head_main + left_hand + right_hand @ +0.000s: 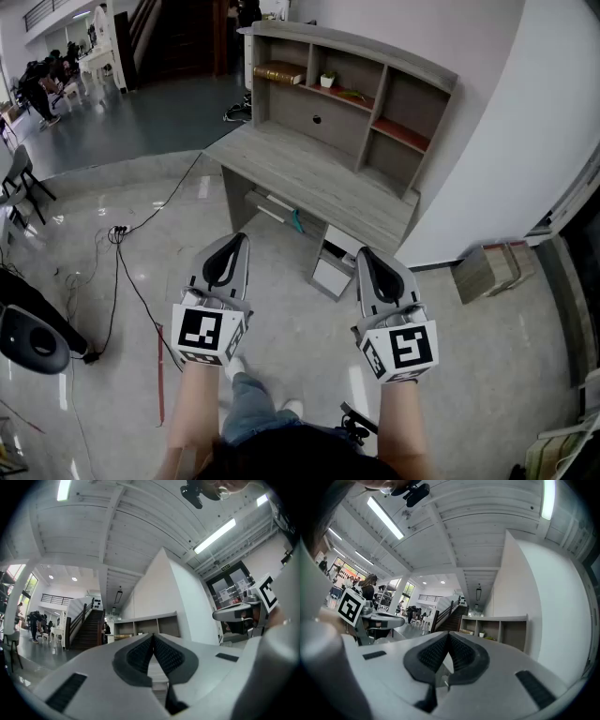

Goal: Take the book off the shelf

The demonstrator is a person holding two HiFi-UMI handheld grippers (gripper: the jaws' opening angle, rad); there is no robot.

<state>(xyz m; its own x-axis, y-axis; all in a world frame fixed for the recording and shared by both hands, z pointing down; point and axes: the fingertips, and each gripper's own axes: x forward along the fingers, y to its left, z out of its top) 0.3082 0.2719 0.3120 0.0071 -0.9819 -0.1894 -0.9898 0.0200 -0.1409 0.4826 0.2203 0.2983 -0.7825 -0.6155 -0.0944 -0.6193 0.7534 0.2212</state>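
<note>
Brown thick book point(279, 72) lies flat in far-left upper compartment of grey wooden shelf unit point(356, 44), which stands on far edge of grey wooden bench point(309, 173). Small potted plant point(327, 79) sits in next compartment to right. Left tongs point(236, 246) and right tongs point(367, 258) are both closed and empty, side by side, near person, well apart from book.

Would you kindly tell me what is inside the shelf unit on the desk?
The shelf unit's left compartment holds the book, lying flat. The middle one holds a small potted plant and a flat red item. What the closed drawer below holds cannot be seen.
</note>
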